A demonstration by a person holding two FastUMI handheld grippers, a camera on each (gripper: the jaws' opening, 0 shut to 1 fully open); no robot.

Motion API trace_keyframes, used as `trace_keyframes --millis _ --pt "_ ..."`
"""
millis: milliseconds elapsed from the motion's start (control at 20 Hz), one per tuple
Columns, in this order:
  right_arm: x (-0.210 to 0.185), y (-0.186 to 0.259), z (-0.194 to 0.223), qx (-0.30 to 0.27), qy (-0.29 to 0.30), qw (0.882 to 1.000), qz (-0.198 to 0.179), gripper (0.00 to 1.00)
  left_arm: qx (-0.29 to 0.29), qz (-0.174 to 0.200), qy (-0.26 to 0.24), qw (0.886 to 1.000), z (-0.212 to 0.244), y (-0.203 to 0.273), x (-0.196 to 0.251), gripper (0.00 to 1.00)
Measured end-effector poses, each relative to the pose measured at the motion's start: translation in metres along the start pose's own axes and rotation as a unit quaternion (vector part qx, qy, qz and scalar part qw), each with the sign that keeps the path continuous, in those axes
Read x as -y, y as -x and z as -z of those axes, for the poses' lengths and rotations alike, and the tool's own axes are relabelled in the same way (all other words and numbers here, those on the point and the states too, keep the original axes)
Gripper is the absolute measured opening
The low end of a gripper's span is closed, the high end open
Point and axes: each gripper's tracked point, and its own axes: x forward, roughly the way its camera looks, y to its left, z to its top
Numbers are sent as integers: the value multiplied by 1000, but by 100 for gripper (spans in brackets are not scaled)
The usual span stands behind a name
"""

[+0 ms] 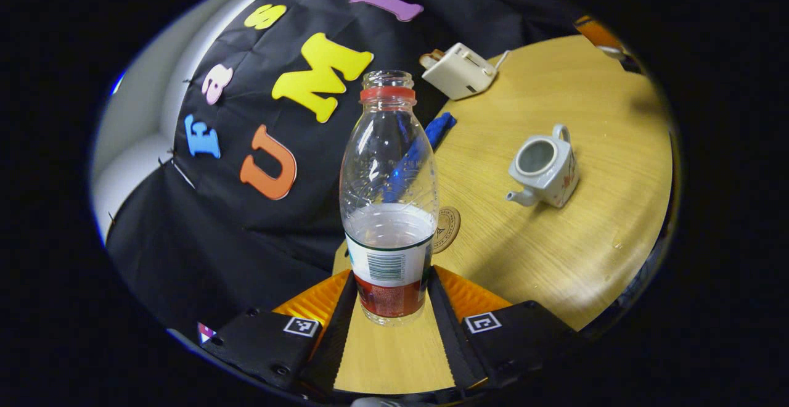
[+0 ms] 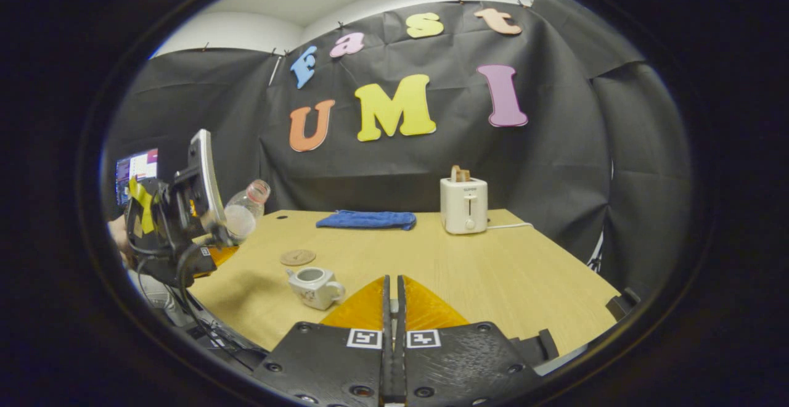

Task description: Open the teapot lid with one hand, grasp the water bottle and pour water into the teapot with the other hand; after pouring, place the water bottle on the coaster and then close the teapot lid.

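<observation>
**Bottle clamped in your left gripper, teapot open on the table**

Your left gripper (image 1: 391, 299) is clamped on the water bottle (image 1: 389, 197), both fingers pressing its labelled lower part. In the left gripper view the bottle has no cap and is less than half full. In the right gripper view it is tilted, neck up toward 1 o'clock, lifted off the table (image 2: 468, 271) at the 9 o'clock edge.

The teapot (image 1: 545, 169) sits on the table at 3 o'clock of the bottle, well apart from it, its top open and spout toward 7 o'clock. The coaster (image 1: 447, 228) lies flat just behind the bottle. A blue cloth (image 2: 367, 219) and a toaster (image 2: 463, 205) rest at the far edge of the table.

Your right gripper (image 2: 392, 308) has its 2 fingers pressed together with nothing between them, raised above the near edge of the table, the teapot at 10 o'clock of its tips.
</observation>
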Motion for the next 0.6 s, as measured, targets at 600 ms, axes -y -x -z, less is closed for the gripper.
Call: trace_keyframes --millis 600 --pt "-23 -3 -1 -3 33 999 0 0 120 25 353 928 -45 -1 -28 71"
